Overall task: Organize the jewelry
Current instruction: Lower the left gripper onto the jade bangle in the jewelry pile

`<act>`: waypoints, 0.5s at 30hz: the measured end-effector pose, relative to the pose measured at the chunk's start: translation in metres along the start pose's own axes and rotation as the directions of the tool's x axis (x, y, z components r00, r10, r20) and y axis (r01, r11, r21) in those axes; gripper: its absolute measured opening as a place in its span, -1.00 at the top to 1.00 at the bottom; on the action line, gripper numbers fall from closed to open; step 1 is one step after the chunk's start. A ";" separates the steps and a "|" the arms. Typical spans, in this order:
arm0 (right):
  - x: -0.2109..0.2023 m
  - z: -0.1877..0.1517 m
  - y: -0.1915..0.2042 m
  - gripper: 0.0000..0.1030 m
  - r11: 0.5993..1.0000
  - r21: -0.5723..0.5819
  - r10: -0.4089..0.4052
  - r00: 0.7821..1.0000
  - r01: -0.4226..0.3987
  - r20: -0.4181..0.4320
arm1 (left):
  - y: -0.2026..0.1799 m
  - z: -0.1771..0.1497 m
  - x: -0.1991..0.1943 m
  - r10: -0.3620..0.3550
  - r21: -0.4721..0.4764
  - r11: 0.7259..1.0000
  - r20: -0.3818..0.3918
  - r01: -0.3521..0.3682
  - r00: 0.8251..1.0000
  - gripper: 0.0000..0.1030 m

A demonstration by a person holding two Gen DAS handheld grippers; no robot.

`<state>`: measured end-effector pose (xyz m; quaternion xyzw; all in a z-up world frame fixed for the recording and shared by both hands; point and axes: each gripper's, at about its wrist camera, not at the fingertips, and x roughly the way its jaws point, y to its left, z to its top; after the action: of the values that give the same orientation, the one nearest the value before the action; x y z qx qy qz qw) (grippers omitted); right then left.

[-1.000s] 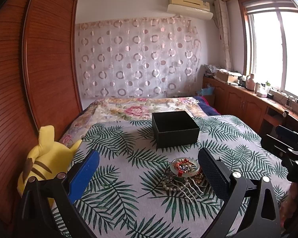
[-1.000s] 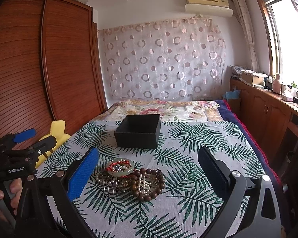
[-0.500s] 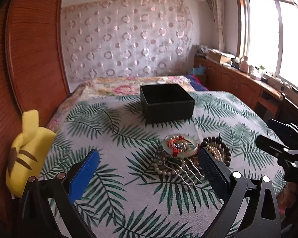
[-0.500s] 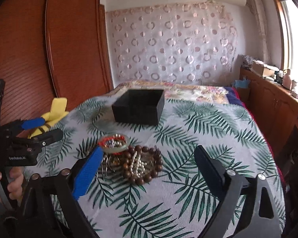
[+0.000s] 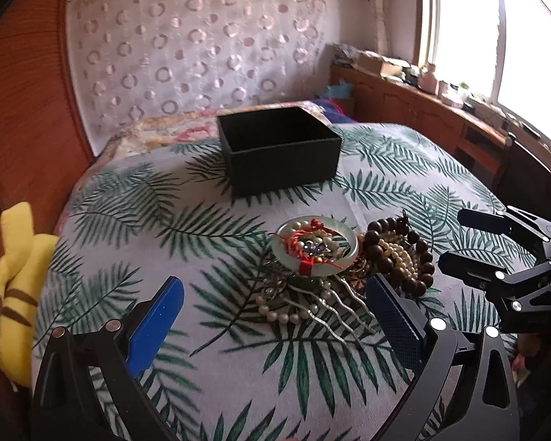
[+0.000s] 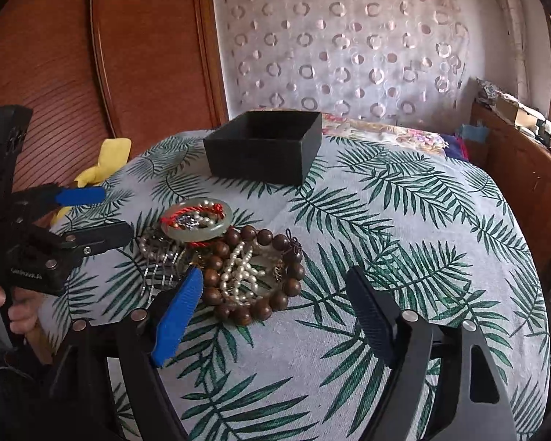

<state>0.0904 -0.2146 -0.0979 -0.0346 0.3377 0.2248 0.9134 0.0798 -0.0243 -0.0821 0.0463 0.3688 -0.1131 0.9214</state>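
A pile of jewelry lies on the leaf-print bedspread: a pale jade bangle (image 5: 316, 248) (image 6: 198, 218) with red cord and pearls, a brown wooden bead bracelet (image 5: 400, 253) (image 6: 253, 275) around a pearl string, and a silver hair comb (image 5: 334, 305) (image 6: 158, 261). An open black box (image 5: 279, 150) (image 6: 264, 145) stands behind the pile. My left gripper (image 5: 275, 316) is open and empty, just short of the pile. My right gripper (image 6: 275, 305) is open and empty, its blue finger beside the bead bracelet.
A yellow plush toy (image 5: 11, 286) lies at the bed's left edge by the wooden wardrobe (image 6: 92, 55). A wooden cabinet (image 5: 422, 117) with clutter runs under the window at right. The bed (image 6: 404, 220) drops off at right and front.
Both grippers have moved forward and down toward the jewelry pile, which now looks larger and closer. Both stay open.
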 end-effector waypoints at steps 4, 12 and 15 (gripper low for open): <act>0.005 -0.003 -0.006 -0.60 1.000 0.007 0.008 1.000 -0.008 -0.011 | -0.003 0.009 0.017 -0.045 0.023 0.999 -0.038 0.046 0.998 -0.87; 0.002 -0.007 -0.012 -0.60 0.999 0.038 0.030 0.999 -0.031 0.013 | -0.011 0.023 0.053 -0.119 0.052 0.991 -0.132 0.127 0.984 -0.57; 0.001 -0.006 -0.011 -0.60 0.999 0.034 0.031 0.999 -0.031 0.013 | -0.016 0.026 0.062 -0.126 0.072 0.988 -0.152 0.138 0.980 -0.55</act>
<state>0.0923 -0.2253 -0.1047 -0.0124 0.3361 0.2335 0.9124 0.1371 -0.0546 -0.1055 0.0678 0.4332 -0.1855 0.8794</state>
